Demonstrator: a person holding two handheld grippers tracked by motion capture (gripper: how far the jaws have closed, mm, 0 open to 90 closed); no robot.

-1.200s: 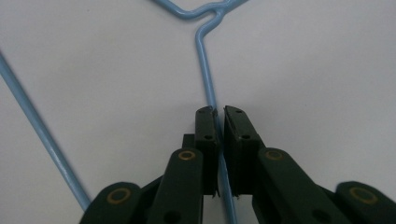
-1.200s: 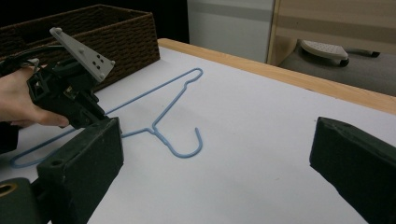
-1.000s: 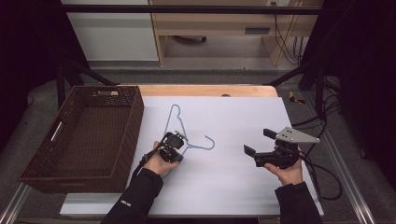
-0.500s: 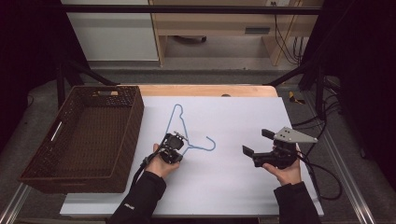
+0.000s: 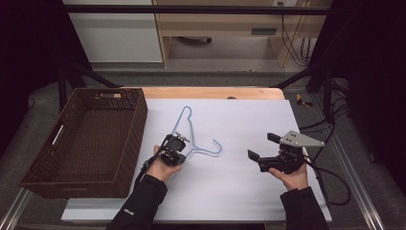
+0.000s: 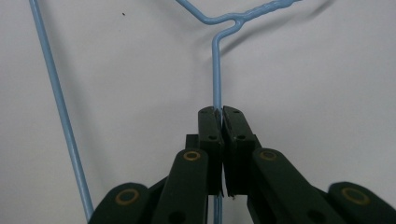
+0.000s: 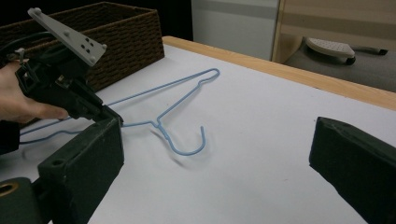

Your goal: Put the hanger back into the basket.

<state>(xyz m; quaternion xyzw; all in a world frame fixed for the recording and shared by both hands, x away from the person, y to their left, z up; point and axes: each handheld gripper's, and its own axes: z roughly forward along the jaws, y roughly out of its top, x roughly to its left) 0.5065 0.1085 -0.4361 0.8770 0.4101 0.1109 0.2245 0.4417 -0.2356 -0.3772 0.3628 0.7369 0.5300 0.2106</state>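
A light blue wire hanger (image 5: 191, 125) lies on the white table sheet (image 5: 239, 187), right of the basket. My left gripper (image 5: 175, 145) is shut on the hanger's wire near its neck. The left gripper view shows both jaws pressed together on the thin wire of the hanger (image 6: 216, 70). In the right gripper view, the hook end of the hanger (image 7: 187, 148) seems slightly raised, with a shadow under it. My right gripper (image 5: 263, 146) is open to the right of the hook, holding nothing. Its jaws stand wide apart and point toward the hanger and the left gripper (image 7: 107, 114).
A dark brown wicker basket (image 5: 139, 120) with nothing in it stands at the table's left side, close to the left hand. The table's wooden edge (image 5: 210, 93) runs along the back. The right gripper's cable (image 5: 330, 187) trails off the right edge.
My right gripper has drifted very slightly left toward the hanger. My left gripper keeps its hold on the wire and has barely moved.
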